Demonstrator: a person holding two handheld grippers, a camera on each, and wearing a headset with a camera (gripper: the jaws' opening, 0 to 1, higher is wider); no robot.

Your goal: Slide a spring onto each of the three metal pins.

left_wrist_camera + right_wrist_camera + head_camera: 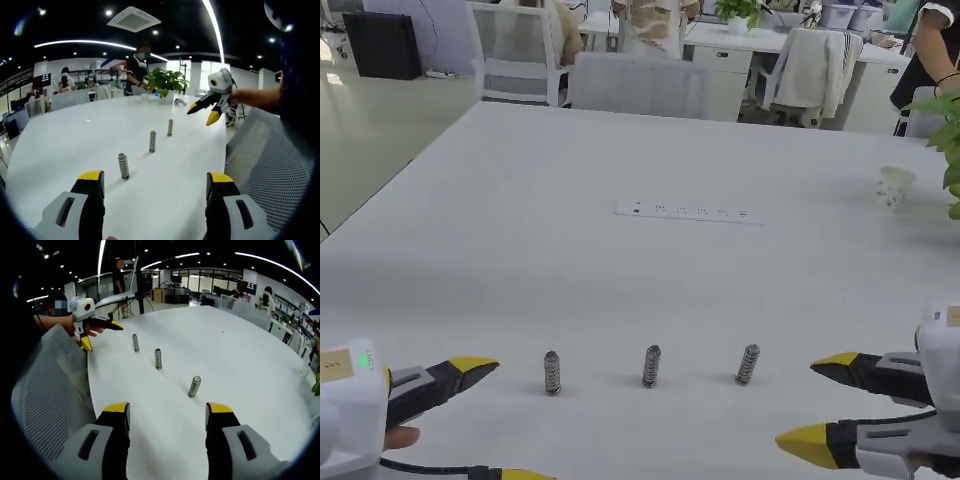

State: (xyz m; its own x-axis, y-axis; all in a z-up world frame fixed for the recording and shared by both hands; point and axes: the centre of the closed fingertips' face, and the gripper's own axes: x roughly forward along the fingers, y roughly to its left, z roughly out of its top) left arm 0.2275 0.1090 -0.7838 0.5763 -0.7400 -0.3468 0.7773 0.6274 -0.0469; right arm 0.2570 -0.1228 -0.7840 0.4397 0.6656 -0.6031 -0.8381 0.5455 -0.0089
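Note:
Three metal pins stand upright in a row on the white table, each with a spring coiled around it: the left one (552, 372), the middle one (651, 366) and the right one (748, 364). My left gripper (485, 420) is open at the near left, a short way from the left pin (123, 166), with nothing between its yellow tips. My right gripper (825, 400) stands open at the near right, close to the right pin (194, 386), also holding nothing. Each gripper also appears in the other's view: the right gripper (205, 111) and the left gripper (97, 334).
A white power strip (688, 212) lies mid-table. A clear plastic cup (895, 187) and a green plant (948, 140) sit at the far right. Chairs (520, 52) and people stand beyond the far edge. A mesh chair (50, 390) is at the near side.

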